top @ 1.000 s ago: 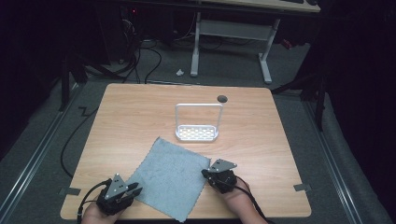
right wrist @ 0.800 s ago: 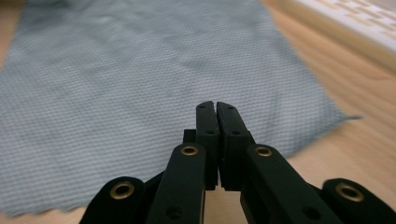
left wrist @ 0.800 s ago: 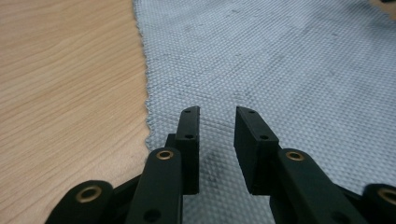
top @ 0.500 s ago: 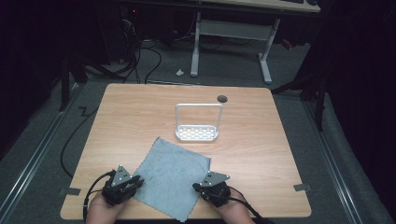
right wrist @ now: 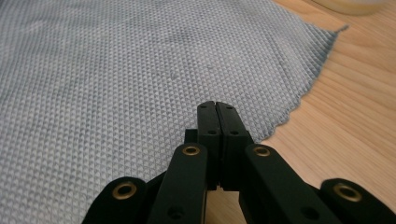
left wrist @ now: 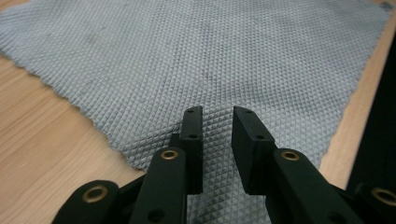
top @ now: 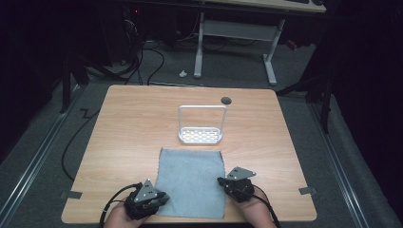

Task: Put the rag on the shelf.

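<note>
A: Compared with a second ago, the grey cloth (top: 191,183) now lies square to the table edge; before, it lay turned like a diamond. Both grippers are also nearer to the person.

B: And the left gripper (top: 151,203)?

A: It sits at the near left corner of the cloth. In the left gripper view its jaws stand apart with a clear gap, and the cloth (left wrist: 205,70) spreads flat in front of them and under their tips. It grips nothing.

B: The right gripper (top: 231,184)?

A: It rests at the right edge of the cloth, a little farther forward than the left one. In the right gripper view its jaws are pressed together. The cloth (right wrist: 116,79) lies ahead of them and to their left, but whether they pinch its edge I cannot tell.

B: What does this mean for the work?

A: I judge that the straightening is done, and the cloth is ready for a fold or a lift.

B: And the surroundings?

A: The wooden table (top: 123,137) is light and bare around the cloth. Beyond the grippers, past the far edge of the cloth, stands a white rack (top: 200,135) with a tall handle. Farther still is a dark hole (top: 226,100) in the tabletop. The room behind is dim, with cables (top: 142,52) on the floor and the white legs of another desk (top: 235,33).
</note>
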Available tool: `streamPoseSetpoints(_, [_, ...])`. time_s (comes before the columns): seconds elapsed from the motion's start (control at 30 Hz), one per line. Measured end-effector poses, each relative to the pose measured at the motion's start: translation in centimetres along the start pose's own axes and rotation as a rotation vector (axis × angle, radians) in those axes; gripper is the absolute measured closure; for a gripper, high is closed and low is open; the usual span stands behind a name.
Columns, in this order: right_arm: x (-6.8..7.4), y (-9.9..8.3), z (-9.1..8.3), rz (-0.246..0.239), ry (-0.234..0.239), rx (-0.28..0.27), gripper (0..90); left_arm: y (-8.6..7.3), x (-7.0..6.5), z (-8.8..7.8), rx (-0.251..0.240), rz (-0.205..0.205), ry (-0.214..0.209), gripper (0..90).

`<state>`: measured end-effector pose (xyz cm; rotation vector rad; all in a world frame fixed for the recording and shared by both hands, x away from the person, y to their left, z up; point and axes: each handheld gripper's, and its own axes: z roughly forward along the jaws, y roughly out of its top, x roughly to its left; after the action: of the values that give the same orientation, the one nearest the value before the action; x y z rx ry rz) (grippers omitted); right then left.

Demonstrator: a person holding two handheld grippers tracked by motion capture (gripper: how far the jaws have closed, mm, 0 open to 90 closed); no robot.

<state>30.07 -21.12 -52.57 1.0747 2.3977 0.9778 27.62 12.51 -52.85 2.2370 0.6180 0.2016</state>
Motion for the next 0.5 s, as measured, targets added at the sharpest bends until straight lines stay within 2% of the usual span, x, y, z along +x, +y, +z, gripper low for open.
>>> streamPoseSetpoints(0.1, [-0.7, -0.5, -0.6, 0.020, -0.007, 0.003, 90.0, 0.2, -0.3, 0.2, -0.002, 0.017, -0.015, 73.9])
streamPoseSetpoints(0.27, [-0.7, -0.8, -0.9, 0.025, -0.013, 0.004, 89.9, 0.3, -0.4, 0.4, -0.007, 0.017, -0.033, 74.0])
streamPoseSetpoints(0.37, [-0.6, -0.9, -1.0, 0.031, -0.016, 0.003, 88.4, 0.4, -0.2, 0.4, -0.028, -0.003, -0.055, 73.5])
streamPoseSetpoints(0.43, [-0.6, -1.0, -1.2, 0.034, -0.018, -0.010, 87.3, 0.6, 0.1, 0.0, -0.061, -0.014, -0.045, 70.3])
streamPoseSetpoints(0.5, [-0.7, -0.9, -1.6, 0.048, -0.012, -0.024, 87.0, 0.7, 0.7, -0.4, -0.097, -0.027, 0.001, 66.2])
